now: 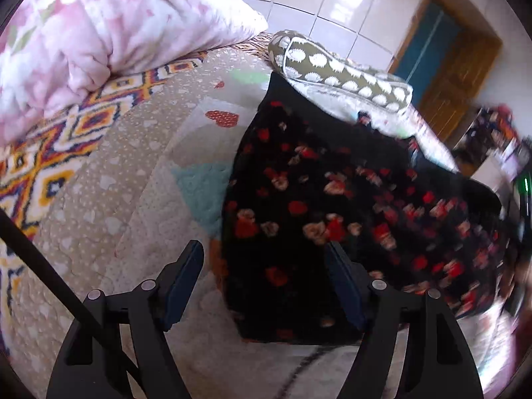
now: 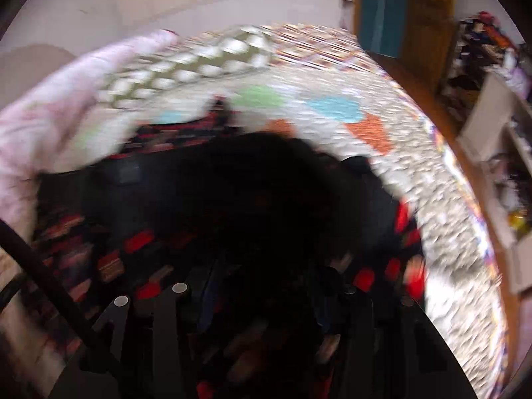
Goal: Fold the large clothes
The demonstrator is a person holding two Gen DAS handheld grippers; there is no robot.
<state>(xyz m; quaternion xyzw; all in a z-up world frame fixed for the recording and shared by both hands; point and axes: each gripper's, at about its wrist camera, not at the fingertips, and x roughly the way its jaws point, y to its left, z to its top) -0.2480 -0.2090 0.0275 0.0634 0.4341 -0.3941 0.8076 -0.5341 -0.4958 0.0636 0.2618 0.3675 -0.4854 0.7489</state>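
Note:
A black garment with red and cream flowers (image 1: 332, 206) lies spread on a quilted bedspread (image 1: 116, 199). My left gripper (image 1: 266, 266) is open just above the garment's near left corner, with the fabric edge between its two fingers. In the right wrist view the same garment (image 2: 232, 183) is bunched up and blurred by motion. It covers my right gripper (image 2: 266, 299), whose fingers are mostly hidden under dark cloth, so I cannot tell how the jaws stand.
A pink floral duvet (image 1: 99, 26) is heaped at the far left. An olive cushion with white spots (image 1: 339, 69) lies beyond the garment. A patterned rug-like blanket (image 1: 40, 159) edges the bed. A wooden door (image 1: 449, 66) and cluttered shelves (image 2: 498, 153) are at the right.

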